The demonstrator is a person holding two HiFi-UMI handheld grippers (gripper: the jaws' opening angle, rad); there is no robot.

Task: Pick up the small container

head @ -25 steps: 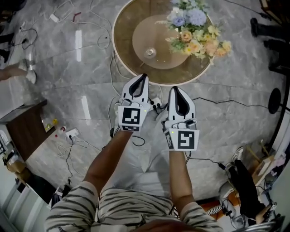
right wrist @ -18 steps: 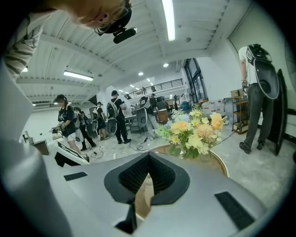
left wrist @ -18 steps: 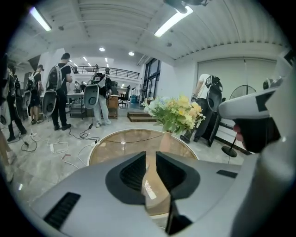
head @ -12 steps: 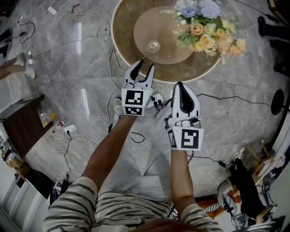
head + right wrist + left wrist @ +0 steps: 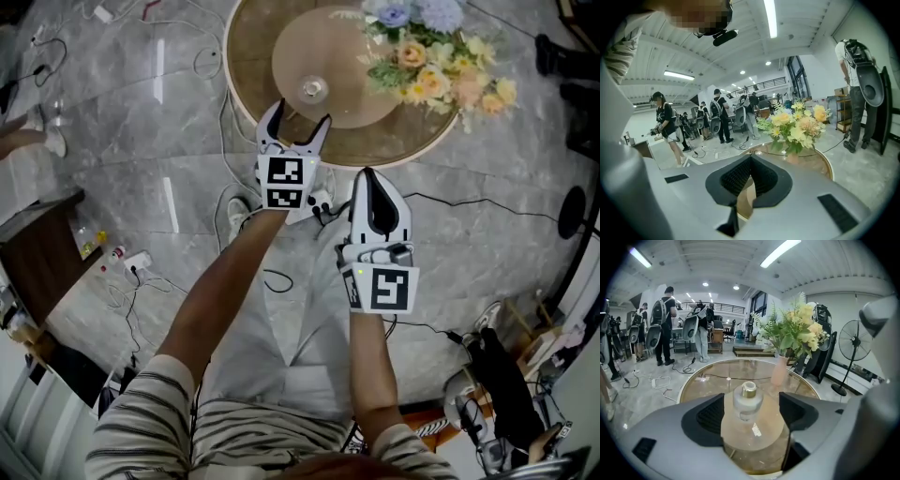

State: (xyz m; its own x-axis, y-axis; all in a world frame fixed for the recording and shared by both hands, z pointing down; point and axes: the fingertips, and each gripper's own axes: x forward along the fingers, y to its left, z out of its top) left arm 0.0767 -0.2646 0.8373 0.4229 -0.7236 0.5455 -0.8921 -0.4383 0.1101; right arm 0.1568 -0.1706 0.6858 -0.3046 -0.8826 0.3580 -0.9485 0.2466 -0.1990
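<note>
The small container (image 5: 313, 90), a clear jar with a gold cap, stands on a round wooden disc (image 5: 347, 47) on the round glass table (image 5: 253, 94). My left gripper (image 5: 300, 116) reaches over the table's near edge, and its jaws are opening with nothing between them. In the left gripper view the container (image 5: 747, 401) shows in the gap of the left gripper (image 5: 751, 417), a little beyond the tips. My right gripper (image 5: 372, 180) hangs shut and empty, short of the table. The right gripper view shows the right gripper (image 5: 750, 164) with its pads pressed together.
A bouquet (image 5: 436, 56) in a pale vase (image 5: 780, 371) stands on the table's right side. Cables and a power strip (image 5: 136, 262) lie on the marble floor. A dark cabinet (image 5: 42, 262) is at left, a fan (image 5: 855, 345) at right. People stand in the background (image 5: 663, 324).
My left gripper has moved forward over the table edge toward the container, and its jaws have gone from shut to wide apart. The right gripper has hardly moved.
</note>
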